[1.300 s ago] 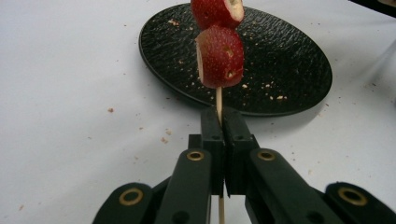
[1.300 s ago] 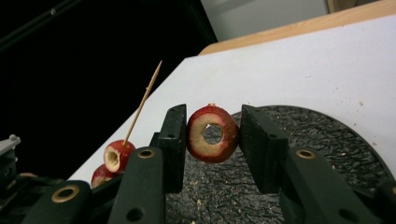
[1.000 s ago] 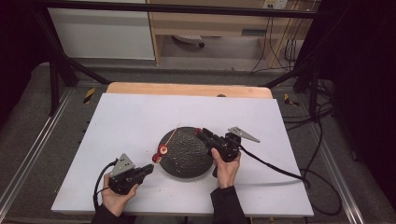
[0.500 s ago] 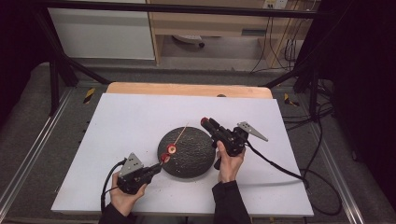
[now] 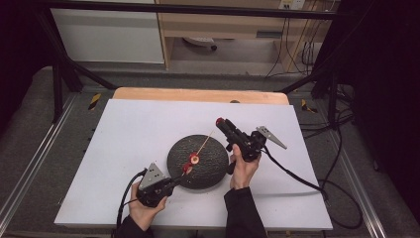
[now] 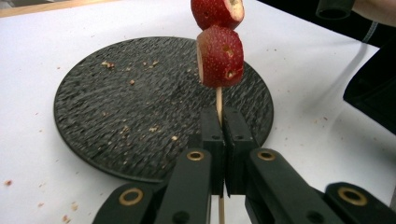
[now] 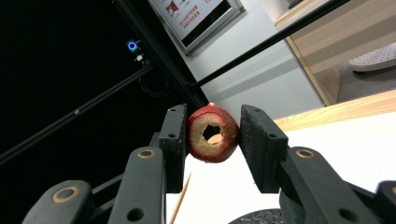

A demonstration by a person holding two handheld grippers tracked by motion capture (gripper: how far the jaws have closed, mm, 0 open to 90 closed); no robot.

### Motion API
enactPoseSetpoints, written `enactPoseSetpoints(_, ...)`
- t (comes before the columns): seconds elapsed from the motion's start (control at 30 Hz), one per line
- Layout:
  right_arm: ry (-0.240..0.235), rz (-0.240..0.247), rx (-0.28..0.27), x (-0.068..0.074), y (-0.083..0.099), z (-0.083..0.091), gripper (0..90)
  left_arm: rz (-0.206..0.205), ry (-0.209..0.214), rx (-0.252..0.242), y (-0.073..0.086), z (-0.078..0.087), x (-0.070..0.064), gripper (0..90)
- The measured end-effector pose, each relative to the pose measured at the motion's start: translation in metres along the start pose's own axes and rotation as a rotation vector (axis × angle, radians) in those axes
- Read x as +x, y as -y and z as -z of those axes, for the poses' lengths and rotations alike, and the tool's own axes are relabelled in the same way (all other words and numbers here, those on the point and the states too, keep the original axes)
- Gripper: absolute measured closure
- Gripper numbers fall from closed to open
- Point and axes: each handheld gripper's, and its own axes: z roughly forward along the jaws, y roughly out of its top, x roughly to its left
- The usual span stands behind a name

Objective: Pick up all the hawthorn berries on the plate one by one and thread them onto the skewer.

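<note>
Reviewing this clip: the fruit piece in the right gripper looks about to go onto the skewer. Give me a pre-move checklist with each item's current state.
1. Left gripper clamped on the skewer: ok, jaws shut on the stick below the fruit.
2. Right gripper holding the fruit ring: ok, jaws pressed on both sides.
3. Ring's centre hole open for threading: ok, the hole shows clear through.
4. Free skewer tip available: ok, in the high view the bare stick extends past the two threaded pieces.
5. Hole lined up with the tip: not ok, the ring sits off the tip.
6. Plate under the work: ok, crumbs only.
</note>
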Motion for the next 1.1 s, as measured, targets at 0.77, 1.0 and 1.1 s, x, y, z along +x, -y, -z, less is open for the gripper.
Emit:
enactPoseSetpoints(0.77, -0.017, -0.028, -0.027, 0.002, 0.010, -0.001, 63.1, 0.032, 0.006, -0.023, -0.004, -0.009, -0.006, 88.3)
enactPoseSetpoints(1.0, -0.023, -0.043, -0.030, 0.002, 0.014, -0.001, 63.1, 0.054, 0.003, -0.044, -0.007, -0.012, -0.010, 88.3)
enactPoseSetpoints(1.1, -0.026, -0.047, -0.028, 0.002, 0.016, -0.001, 63.1, 0.061, -0.002, -0.052, -0.008, -0.013, -0.010, 88.3)
